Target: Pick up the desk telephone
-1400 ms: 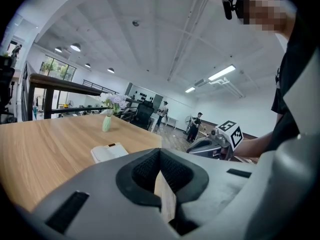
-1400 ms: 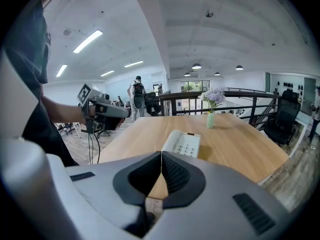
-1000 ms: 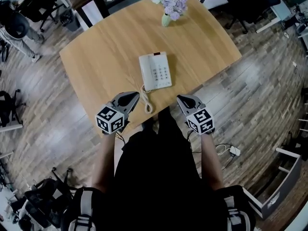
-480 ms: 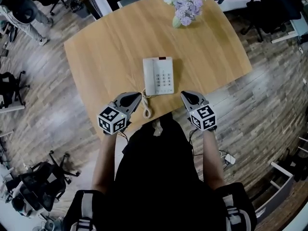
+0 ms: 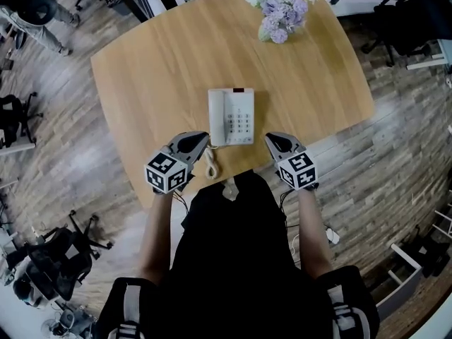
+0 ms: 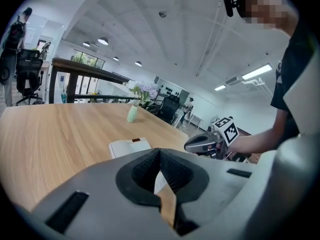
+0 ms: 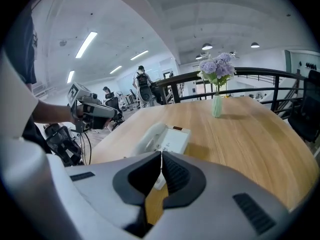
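Head view first: my left gripper (image 5: pixel 203 137) and my right gripper (image 5: pixel 269 139) hover over the near edge of the table (image 5: pixel 155 62), one by each near corner of the desk telephone (image 5: pixel 231 116), both just short of it. Both pairs of jaws are pressed together, with nothing pinched between them.

The phone lies flat close to that near edge, with the handset (image 5: pixel 217 115) in its cradle on the left and the keypad on the right. Its coiled cord (image 5: pixel 211 163) trails from the near-left corner, just beside my left gripper's tips, and that's the one thing crowding me. A vase of purple and white flowers (image 5: pixel 277 9) stands at the far edge, well apart from the phone.

The tabletop is light wood. Around it there's grey plank floor (image 5: pixel 395 140), and black office chairs (image 5: pixel 49 263) are off to my left.
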